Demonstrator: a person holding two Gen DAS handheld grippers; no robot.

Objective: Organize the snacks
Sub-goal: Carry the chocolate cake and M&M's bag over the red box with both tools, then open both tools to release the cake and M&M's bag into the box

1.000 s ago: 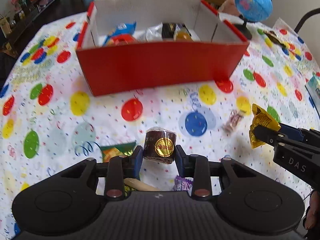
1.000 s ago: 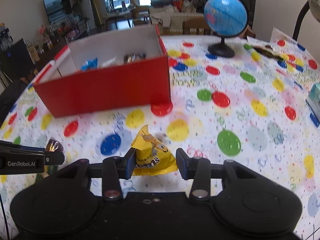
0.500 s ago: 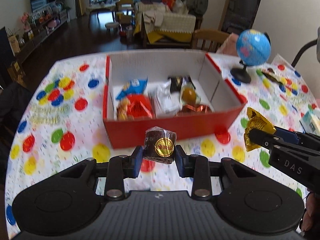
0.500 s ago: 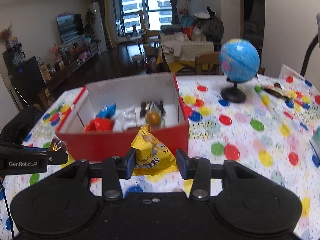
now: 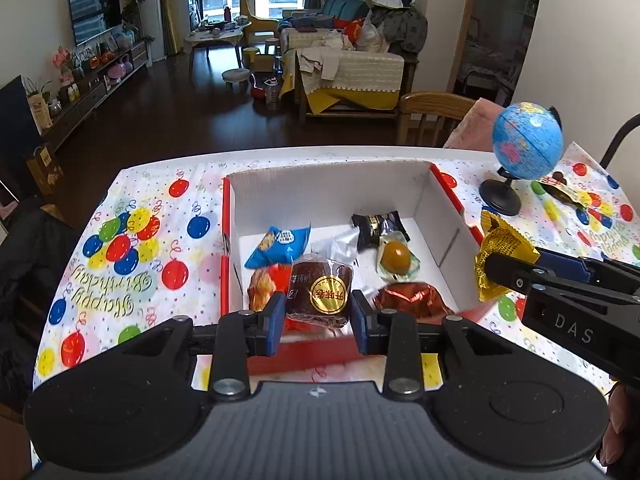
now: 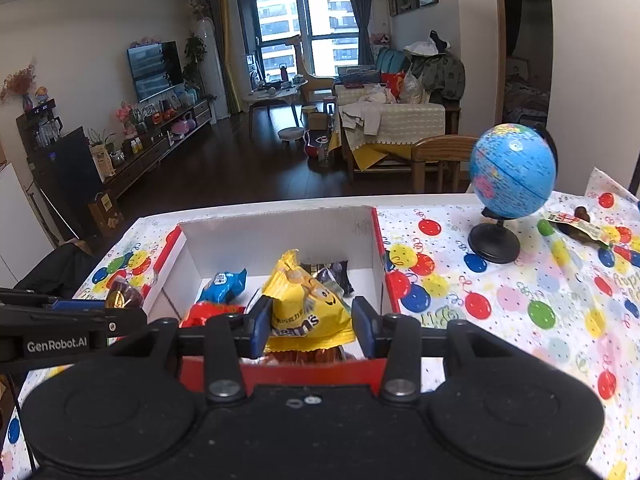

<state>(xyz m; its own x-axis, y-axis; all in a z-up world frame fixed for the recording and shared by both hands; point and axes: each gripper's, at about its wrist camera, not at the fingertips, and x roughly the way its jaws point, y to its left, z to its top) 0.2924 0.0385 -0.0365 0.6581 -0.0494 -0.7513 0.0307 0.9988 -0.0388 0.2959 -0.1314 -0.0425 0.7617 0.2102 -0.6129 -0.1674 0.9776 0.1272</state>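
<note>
My left gripper (image 5: 318,316) is shut on a brown wrapped cake with a gold sticker (image 5: 322,294) and holds it above the near edge of the red box (image 5: 226,264). My right gripper (image 6: 312,322) is shut on a yellow M&M's bag (image 6: 306,306), also above the box's near edge (image 6: 280,372). The box holds several snacks: a blue packet (image 5: 280,244), a red packet (image 5: 264,286), a black packet (image 5: 378,226), a round yellow sweet (image 5: 396,258) and a copper foil packet (image 5: 412,298). The right gripper shows in the left view (image 5: 508,276), the left in the right view (image 6: 120,316).
A small blue globe on a black stand (image 5: 524,148) stands right of the box on the balloon-print tablecloth (image 5: 132,264). A dark snack wrapper (image 5: 564,194) lies beyond the globe. A wooden chair (image 5: 436,114) stands at the table's far side.
Both grippers have risen and moved forward with their snacks, from low over the table in front of the box to above its near edge. The box's inside shows more fully.
</note>
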